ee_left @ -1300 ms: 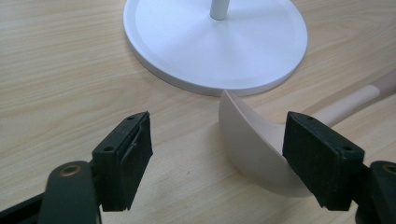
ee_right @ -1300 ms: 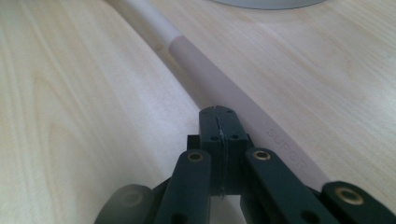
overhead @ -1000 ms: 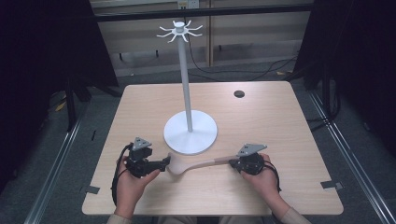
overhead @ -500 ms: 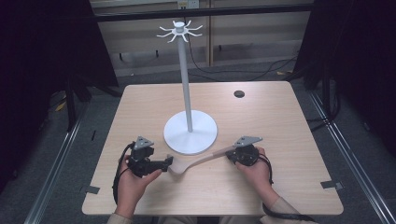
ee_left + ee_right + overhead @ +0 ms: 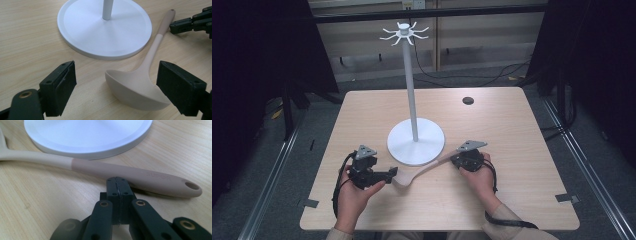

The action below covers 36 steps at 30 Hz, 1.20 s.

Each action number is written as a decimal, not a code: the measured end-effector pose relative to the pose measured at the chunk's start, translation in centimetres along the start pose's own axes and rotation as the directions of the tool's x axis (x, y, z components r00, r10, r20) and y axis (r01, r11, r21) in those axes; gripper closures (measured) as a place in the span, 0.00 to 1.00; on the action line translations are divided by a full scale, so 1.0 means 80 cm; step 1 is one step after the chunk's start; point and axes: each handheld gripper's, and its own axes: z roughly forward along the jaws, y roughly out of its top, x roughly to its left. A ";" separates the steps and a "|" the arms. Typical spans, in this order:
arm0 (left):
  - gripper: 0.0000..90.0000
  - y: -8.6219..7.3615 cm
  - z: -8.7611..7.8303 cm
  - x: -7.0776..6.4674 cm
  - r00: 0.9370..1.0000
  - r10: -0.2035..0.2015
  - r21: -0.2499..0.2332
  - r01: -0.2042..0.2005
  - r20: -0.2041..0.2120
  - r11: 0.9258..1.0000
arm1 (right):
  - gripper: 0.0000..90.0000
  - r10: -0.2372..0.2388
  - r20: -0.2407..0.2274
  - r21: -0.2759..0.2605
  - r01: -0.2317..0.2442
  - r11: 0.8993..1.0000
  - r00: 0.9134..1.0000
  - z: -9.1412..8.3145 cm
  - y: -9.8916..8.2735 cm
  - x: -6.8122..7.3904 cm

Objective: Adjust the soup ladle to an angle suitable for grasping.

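Ladle [image 5: 140, 90] between open left claw [image 5: 125, 87]

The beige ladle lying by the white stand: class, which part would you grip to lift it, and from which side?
Grip the ladle on its slim handle, just short of the hanging hole, coming down from above. The handle lies flat and clear on the table and is narrow enough to pinch. The bowl is wide and rounded, and the stand base crowds its far side.

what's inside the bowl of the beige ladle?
Nothing visible. In the left gripper view the beige silicone ladle lies on the wooden table, bowl tipped away from the camera; its near inner wall is hidden by the rim. The left gripper stands open around it, not touching.
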 end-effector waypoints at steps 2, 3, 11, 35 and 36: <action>0.18 0.001 0.001 -0.001 1.000 0.009 0.004 -0.009 0.003 1.000 | 1.00 0.008 -0.004 0.007 -0.008 1.000 1.000 -0.001 0.000 0.001; 0.18 0.001 0.003 -0.003 1.000 0.017 0.007 -0.017 0.007 1.000 | 0.98 0.006 -0.014 0.002 -0.006 1.000 1.000 -0.002 -0.002 0.001; 0.18 0.008 0.009 -0.011 0.998 0.057 0.032 -0.058 0.033 0.998 | 0.93 -0.004 -0.049 -0.016 0.003 1.000 0.999 -0.021 -0.017 -0.002; 0.25 0.063 0.067 -0.058 0.946 0.265 0.184 -0.299 0.186 0.936 | 0.47 0.060 -0.093 -0.032 -0.063 0.998 0.994 -0.110 -0.061 -0.014; 0.27 0.064 0.070 -0.058 0.940 0.276 0.194 -0.314 0.202 0.929 | 0.44 0.062 -0.093 -0.033 -0.065 0.997 0.994 -0.112 -0.062 -0.015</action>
